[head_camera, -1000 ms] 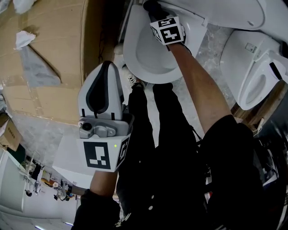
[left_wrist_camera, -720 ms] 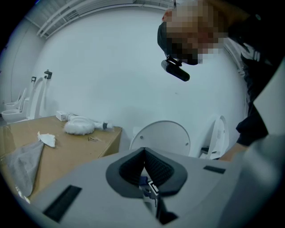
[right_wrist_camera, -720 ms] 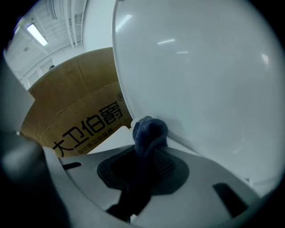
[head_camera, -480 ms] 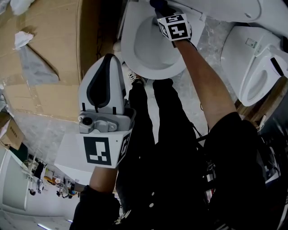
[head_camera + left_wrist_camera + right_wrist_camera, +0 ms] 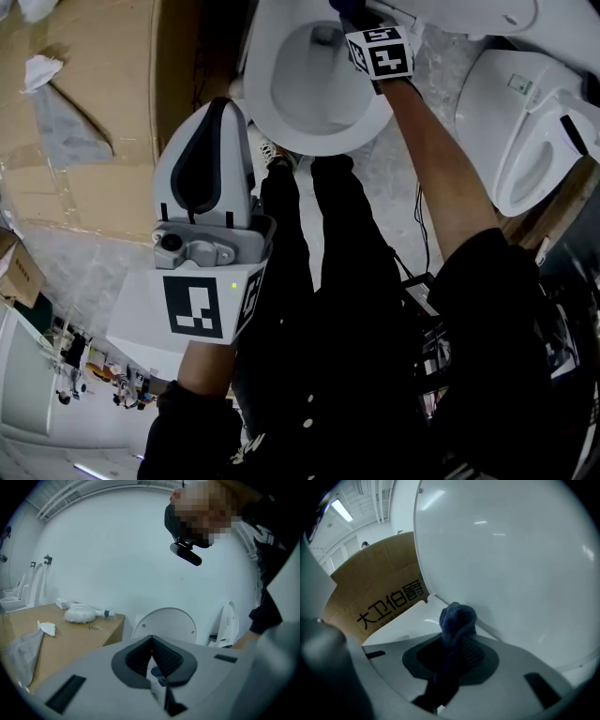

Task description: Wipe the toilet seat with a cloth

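Note:
A white toilet (image 5: 314, 127) stands at the top of the head view, its bowl open to sight. My right gripper (image 5: 341, 9) reaches to the back of the seat under the raised lid (image 5: 511, 559). It is shut on a dark blue cloth (image 5: 457, 619), bunched at the jaw tips and close against the lid's inner face where it meets the seat rim (image 5: 405, 627). My left gripper (image 5: 217, 105) is held up in front of me, away from the toilet, shut with nothing between its pads. In the left gripper view the left gripper (image 5: 152, 640) points at the round lid (image 5: 164, 624).
A second white toilet (image 5: 530, 141) stands to the right. Flattened cardboard (image 5: 89, 122) with crumpled paper (image 5: 37, 70) lies to the left, and a printed cardboard box (image 5: 377, 590) is beside the toilet. The person's dark-trousered legs (image 5: 314, 272) stand before the bowl.
My right gripper has moved with the cloth further toward the back of the seat, to the upper right in the head view. The left gripper stays held up, shut.

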A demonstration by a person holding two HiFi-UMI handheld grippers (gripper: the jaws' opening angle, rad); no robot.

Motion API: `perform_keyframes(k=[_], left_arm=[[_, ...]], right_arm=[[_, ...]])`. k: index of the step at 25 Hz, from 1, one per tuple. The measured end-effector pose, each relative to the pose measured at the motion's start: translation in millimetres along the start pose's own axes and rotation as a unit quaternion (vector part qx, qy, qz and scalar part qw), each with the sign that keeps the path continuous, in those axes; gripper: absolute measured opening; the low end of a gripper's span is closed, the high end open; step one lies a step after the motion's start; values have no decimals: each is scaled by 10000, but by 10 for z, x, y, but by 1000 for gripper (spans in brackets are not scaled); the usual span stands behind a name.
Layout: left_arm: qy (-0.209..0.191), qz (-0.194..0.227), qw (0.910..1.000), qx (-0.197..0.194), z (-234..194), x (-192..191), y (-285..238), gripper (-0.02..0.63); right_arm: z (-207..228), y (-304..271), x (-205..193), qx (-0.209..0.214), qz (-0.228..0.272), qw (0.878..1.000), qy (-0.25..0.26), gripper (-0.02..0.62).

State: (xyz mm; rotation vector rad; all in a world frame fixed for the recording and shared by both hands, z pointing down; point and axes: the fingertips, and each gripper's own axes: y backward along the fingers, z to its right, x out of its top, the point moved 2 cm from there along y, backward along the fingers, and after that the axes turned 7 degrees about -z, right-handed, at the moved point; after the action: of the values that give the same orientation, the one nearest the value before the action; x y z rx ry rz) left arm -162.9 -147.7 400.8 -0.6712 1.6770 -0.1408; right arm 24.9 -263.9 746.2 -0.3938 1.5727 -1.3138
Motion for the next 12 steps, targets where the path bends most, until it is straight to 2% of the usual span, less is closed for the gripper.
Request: perform_keyframes(k=[4, 12], left_arm=[[-20, 9, 10000, -7, 66, -5, 23, 11], [-39, -7, 10000, -45, 119, -11, 70, 11]], right_arm=[[42, 30, -31, 31, -58, 10000, 57, 81], [168, 104, -151, -11, -52, 9996, -263, 81]])
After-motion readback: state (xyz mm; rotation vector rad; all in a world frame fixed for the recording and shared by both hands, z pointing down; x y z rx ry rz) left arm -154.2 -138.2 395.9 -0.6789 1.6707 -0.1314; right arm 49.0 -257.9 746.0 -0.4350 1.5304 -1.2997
